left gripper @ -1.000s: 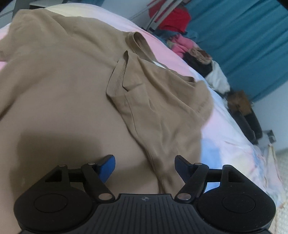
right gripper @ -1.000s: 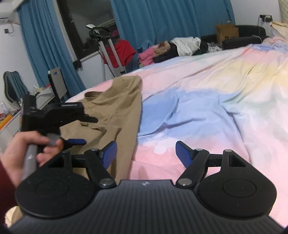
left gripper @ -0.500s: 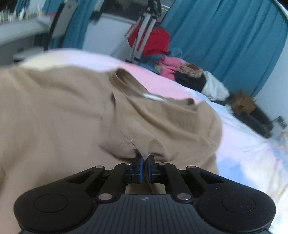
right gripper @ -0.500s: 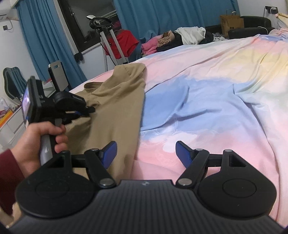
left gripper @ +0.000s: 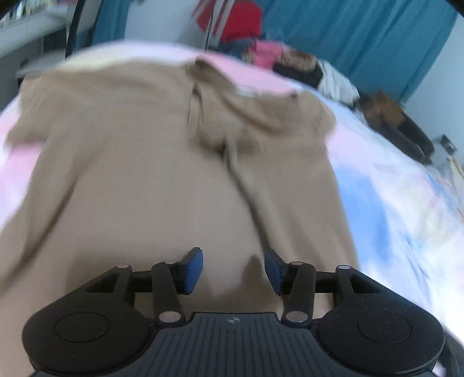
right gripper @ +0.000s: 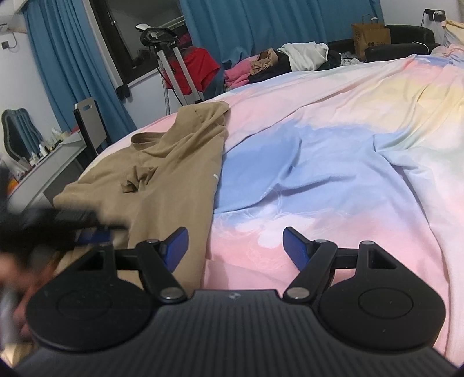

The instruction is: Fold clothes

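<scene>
A tan T-shirt (left gripper: 139, 179) lies spread on the pastel bed cover, one side folded in over the body along a long ridge (left gripper: 249, 185). My left gripper (left gripper: 233, 271) hovers open just above the shirt's near part, holding nothing; the view is motion-blurred. The shirt also shows in the right wrist view (right gripper: 162, 171) at the left, with its collar at the far end. My right gripper (right gripper: 235, 246) is open and empty above the pink cover, just right of the shirt's edge. The left gripper (right gripper: 92, 229) appears there as a dark blur low at the left.
The pastel bed cover (right gripper: 333, 162) stretches to the right. Blue curtains (right gripper: 261, 26), a rack with a red garment (right gripper: 191, 69), a pile of clothes (right gripper: 278, 62), a paper bag (right gripper: 371, 36) and a desk (right gripper: 55, 156) stand beyond the bed.
My left gripper shut on the folded sleeve edge half a second ago, and has now opened, let it go and pulled back. The right gripper stayed open and shifted slightly.
</scene>
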Demonstrator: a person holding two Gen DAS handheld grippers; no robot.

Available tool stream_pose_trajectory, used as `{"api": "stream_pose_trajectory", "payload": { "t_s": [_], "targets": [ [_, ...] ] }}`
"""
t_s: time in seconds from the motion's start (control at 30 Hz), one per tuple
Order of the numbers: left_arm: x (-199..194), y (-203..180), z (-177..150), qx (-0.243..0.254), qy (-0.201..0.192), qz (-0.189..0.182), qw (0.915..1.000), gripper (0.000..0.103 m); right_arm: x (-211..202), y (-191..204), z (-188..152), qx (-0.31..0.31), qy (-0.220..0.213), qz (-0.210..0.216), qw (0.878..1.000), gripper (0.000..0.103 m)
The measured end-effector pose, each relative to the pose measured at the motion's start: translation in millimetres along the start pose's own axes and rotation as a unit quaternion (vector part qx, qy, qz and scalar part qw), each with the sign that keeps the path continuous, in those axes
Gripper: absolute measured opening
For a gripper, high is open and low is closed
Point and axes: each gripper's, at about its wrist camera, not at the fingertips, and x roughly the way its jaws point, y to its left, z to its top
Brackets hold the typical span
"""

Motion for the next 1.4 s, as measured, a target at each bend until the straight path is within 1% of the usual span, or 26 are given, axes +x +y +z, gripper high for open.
{"api": "stream_pose_trajectory", "payload": {
  "t_s": [0.07, 0.1, 0.2, 0.27, 0.37, 0.47, 0.53, 0.6, 0.67, 0.73, 0.77, 0.8, 0.87, 1.0, 1.1, 1.2, 1.33, 1.4],
  "targets": [
    [-27, 1, -30, -0.016, 0.026, -0.019, 0.9994, 0.054, -4, 1, 1, -0.001, -0.003, 0.0, 1.0, 0.074],
    [-38, 2, -45, -0.025, 0.039, -0.031, 0.9984, 0.057, -7, 1, 1, -0.002, -0.004, 0.0, 1.0, 0.074],
    [-59, 3, -83, -0.055, 0.084, -0.069, 0.9926, 0.057, -15, 3, 1, -0.005, -0.008, 0.0, 1.0, 0.074],
    [-65, 4, -103, -0.068, 0.106, -0.082, 0.9886, 0.057, -24, 3, 0, -0.005, -0.015, -0.002, 1.0, 0.074],
    [-72, 0, -123, -0.06, 0.124, -0.091, 0.9862, 0.057, -38, 1, -1, 0.0, -0.017, -0.004, 1.0, 0.074],
    [-75, -5, -136, -0.05, 0.144, -0.101, 0.9832, 0.057, -49, -1, -4, 0.008, -0.015, -0.001, 1.0, 0.074],
    [-73, -7, -142, -0.045, 0.154, -0.102, 0.9818, 0.055, -54, -1, -5, 0.007, -0.014, 0.001, 1.0, 0.074],
    [-72, -7, -146, -0.041, 0.157, -0.099, 0.9818, 0.046, -58, 1, -7, 0.006, -0.014, 0.005, 1.0, 0.074],
    [-71, -6, -147, -0.037, 0.159, -0.1, 0.9815, 0.043, -58, 4, -8, 0.001, -0.012, 0.005, 1.0, 0.074],
    [-71, -3, -148, -0.038, 0.162, -0.096, 0.9814, 0.025, -58, 7, -9, -0.006, -0.009, 0.003, 1.0, 0.074],
    [-71, -1, -149, -0.039, 0.163, -0.094, 0.9813, 0.007, -57, 9, -10, -0.009, -0.008, 0.002, 1.0, 0.074],
    [-72, 0, -150, -0.039, 0.163, -0.094, 0.9814, 0.004, -57, 10, -10, -0.012, -0.007, 0.002, 1.0, 0.074],
    [-77, 4, -147, -0.04, 0.156, -0.101, 0.9818, 0.002, -56, 12, -12, -0.016, -0.003, 0.0, 1.0, 0.074],
    [-90, 10, -142, -0.041, 0.142, -0.113, 0.9826, 0.001, -57, 14, -13, -0.019, 0.0, -0.001, 1.0, 0.074],
    [-104, 15, -140, -0.042, 0.131, -0.111, 0.9843, 0.001, -57, 14, -13, -0.02, 0.001, 0.0, 1.0, 0.074],
    [-111, 26, -141, -0.041, 0.13, -0.086, 0.9869, 0.001, -55, 14, -14, -0.018, 0.006, 0.003, 1.0, 0.074],
    [-103, 36, -144, -0.032, 0.138, -0.034, 0.9893, 0.001, -55, 17, -14, -0.022, 0.005, 0.008, 1.0, 0.074],
    [-99, 34, -143, -0.025, 0.137, -0.026, 0.9899, 0.001, -56, 19, -14, -0.026, 0.004, 0.01, 1.0, 0.074]
  ]
}}
